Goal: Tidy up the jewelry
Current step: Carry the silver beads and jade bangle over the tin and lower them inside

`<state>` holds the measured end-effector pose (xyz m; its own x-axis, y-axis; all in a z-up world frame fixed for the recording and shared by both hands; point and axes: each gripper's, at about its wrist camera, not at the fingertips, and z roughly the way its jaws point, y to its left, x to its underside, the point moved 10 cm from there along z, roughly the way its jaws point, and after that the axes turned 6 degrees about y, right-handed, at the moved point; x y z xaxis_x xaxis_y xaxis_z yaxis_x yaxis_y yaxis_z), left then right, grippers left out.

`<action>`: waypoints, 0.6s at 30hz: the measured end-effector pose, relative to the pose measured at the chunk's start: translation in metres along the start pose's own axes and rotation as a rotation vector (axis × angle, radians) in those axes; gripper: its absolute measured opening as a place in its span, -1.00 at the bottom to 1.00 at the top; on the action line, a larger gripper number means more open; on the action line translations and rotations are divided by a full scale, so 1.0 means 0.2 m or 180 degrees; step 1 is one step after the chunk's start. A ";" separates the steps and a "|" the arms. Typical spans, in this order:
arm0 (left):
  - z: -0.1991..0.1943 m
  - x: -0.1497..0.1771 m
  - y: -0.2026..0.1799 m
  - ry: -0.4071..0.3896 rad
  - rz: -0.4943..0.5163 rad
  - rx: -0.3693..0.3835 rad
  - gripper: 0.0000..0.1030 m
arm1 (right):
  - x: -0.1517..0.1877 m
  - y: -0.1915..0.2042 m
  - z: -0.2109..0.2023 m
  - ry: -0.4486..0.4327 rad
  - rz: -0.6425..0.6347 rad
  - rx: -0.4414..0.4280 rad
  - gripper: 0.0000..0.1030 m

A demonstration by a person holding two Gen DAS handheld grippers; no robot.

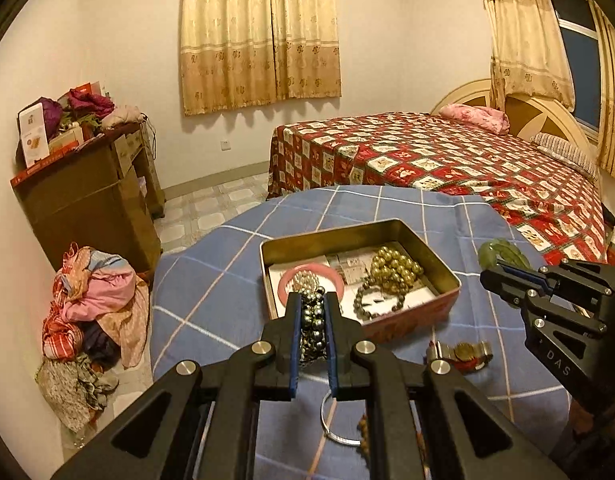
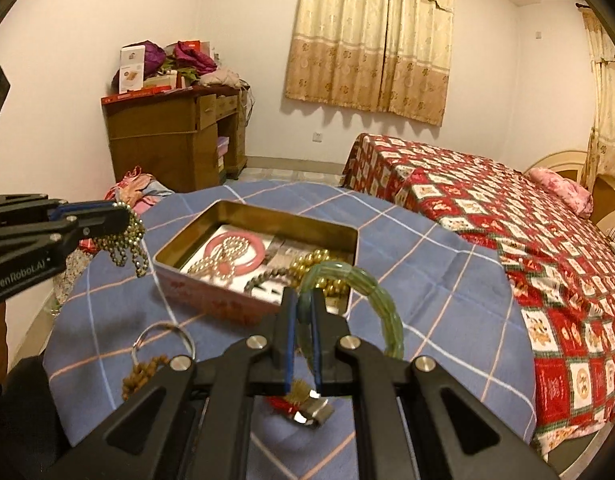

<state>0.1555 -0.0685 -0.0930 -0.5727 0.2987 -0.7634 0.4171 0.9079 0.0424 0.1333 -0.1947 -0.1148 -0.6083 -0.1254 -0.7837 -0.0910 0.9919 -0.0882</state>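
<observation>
An open tin box (image 1: 447, 276) (image 2: 187, 268) sits on the blue checked table. It holds a pink bangle (image 1: 307, 270) (image 2: 243, 238), a gold bead bracelet (image 1: 395, 266) and a dark bead bracelet (image 1: 377, 300). My left gripper (image 1: 312, 300) (image 2: 125, 216) is shut on a dark bead bracelet (image 1: 313, 328) (image 2: 127, 246), held just in front of the box. My right gripper (image 2: 305, 300) (image 1: 491, 270) is shut on a green jade bracelet (image 2: 371, 284) (image 1: 503, 250), right of the box.
On the table near me lie a wristwatch (image 1: 463, 354) (image 2: 303, 408), a thin silver bangle (image 1: 331, 420) (image 2: 163, 340) and a brown bead string (image 2: 141, 376). A bed (image 1: 447, 160) stands behind the table, a wooden desk (image 1: 87, 192) and a clothes pile (image 1: 95, 300) to the left.
</observation>
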 end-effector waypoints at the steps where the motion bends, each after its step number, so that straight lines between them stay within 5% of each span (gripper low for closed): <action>1: 0.01 -0.01 0.00 -0.0002 0.0008 -0.0013 -0.81 | -0.02 -0.01 0.01 -0.0006 -0.0001 0.0017 -0.83; 18: 0.18 -0.22 0.01 -0.0009 0.0096 -0.0132 -0.81 | -0.15 -0.08 0.14 0.0055 0.0023 0.0134 -0.83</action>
<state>0.2067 -0.0913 -0.0832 -0.5583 0.3252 -0.7633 0.4043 0.9100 0.0920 0.1743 -0.2066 -0.1072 -0.6224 -0.1182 -0.7737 -0.0536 0.9926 -0.1085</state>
